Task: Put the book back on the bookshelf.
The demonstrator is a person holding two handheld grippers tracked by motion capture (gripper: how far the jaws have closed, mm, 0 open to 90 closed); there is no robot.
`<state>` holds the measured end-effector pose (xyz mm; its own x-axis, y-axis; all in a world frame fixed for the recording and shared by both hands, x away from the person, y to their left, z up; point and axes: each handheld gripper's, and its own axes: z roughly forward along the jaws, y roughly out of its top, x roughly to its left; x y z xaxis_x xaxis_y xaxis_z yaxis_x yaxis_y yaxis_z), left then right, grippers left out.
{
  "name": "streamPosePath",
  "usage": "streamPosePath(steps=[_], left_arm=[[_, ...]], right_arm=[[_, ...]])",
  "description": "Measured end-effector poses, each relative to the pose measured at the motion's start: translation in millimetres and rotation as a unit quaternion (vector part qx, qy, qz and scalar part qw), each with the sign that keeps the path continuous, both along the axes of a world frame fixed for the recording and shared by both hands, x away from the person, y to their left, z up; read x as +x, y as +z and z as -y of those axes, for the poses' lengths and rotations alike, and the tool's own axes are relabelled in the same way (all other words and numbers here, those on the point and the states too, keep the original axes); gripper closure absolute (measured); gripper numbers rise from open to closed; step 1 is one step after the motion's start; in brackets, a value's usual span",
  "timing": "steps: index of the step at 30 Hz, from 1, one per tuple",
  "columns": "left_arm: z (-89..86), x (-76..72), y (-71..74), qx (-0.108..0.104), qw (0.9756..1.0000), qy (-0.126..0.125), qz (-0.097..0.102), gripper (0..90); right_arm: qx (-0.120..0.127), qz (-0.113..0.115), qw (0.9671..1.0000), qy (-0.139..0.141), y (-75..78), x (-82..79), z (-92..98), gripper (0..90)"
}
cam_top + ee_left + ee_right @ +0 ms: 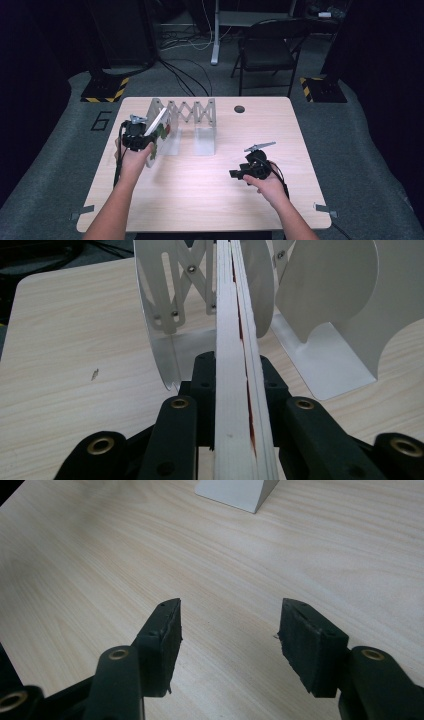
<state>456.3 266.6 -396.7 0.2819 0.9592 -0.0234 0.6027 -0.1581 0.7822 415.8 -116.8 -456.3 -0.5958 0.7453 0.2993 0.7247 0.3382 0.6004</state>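
Note:
A thin white book (pixel 159 131) with a red and green cover picture is held edge-on, tilted, at the left end of a silver folding book rack (pixel 186 111). My left gripper (pixel 139 137) is shut on the book. In the left gripper view the book (pixel 227 300) runs up between the black jaws of my left gripper (pixel 236 362), pointing into the gap between two rack dividers (pixel 155 315). My right gripper (pixel 240 173) rests low over the table at the right, jaws apart. In its own view my right gripper (pixel 230 630) has nothing between its pads.
The light wooden table (pixel 200 205) has a small round hole (pixel 239 108) near its far edge. A white rack foot (pixel 235 492) lies ahead of the right gripper. A folding chair (pixel 267 47) and floor cables stand beyond the table.

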Motion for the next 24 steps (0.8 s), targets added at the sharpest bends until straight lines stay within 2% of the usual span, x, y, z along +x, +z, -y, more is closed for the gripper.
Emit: streamPosePath(steps=[11, 14, 21, 24], left_arm=[[2.5, 10.2, 1.5, 0.0, 0.9999, 0.016, 0.001, 75.7], [5.9, 15.0, 2.0, 0.005, 0.9997, 0.026, 0.002, 75.7], [9.2, 21.6, 0.5, -0.005, 0.9989, 0.047, 0.0, 75.7], [10.9, 23.0, -2.0, -0.003, 0.9985, 0.055, 0.005, 75.7]], right_arm=[[0.002, 0.004, 1.0, 0.002, 0.2, 0.6, 1.5, 42.0], [0.005, 0.006, 1.0, 0.001, 0.1, 0.3, 1.0, 42.0], [0.005, 0.004, 1.0, 0.002, 0.5, 0.6, 1.7, 41.8], [0.005, 0.004, 1.0, 0.002, 0.6, 0.6, 1.7, 41.9]])
